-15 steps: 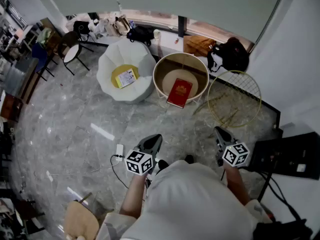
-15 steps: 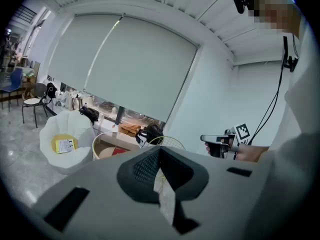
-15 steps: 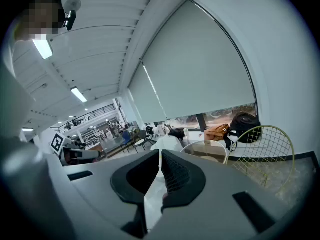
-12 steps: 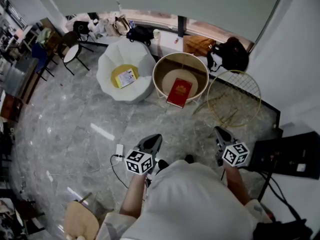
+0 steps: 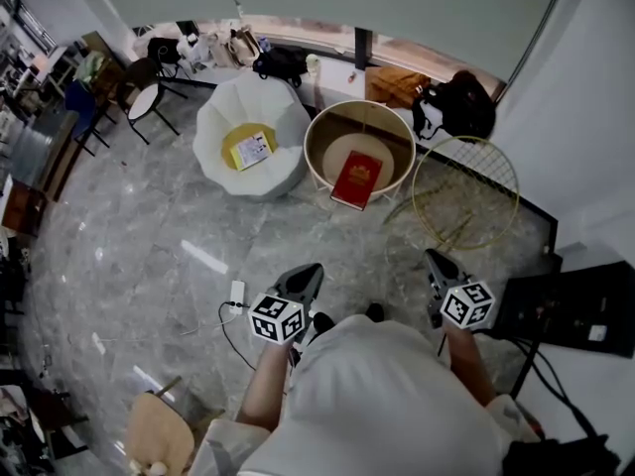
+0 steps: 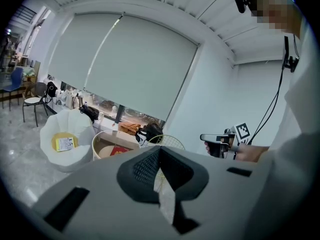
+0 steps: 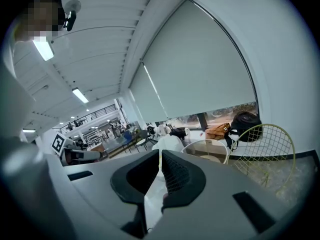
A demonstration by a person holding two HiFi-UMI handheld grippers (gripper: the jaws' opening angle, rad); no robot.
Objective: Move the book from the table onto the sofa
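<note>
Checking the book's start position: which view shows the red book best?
Head view: the red book shows whole on the round table. Left gripper view catches a red sliver of it; right gripper view shows none.

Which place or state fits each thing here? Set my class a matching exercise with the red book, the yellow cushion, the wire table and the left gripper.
Things:
1 red book
2 yellow cushion
3 wire table
4 left gripper

Places or states:
A shut, holding nothing
B on the white sofa
C on the round table
D just right of the round table in the head view

Pairs: 1-C; 2-B; 3-D; 4-A
</note>
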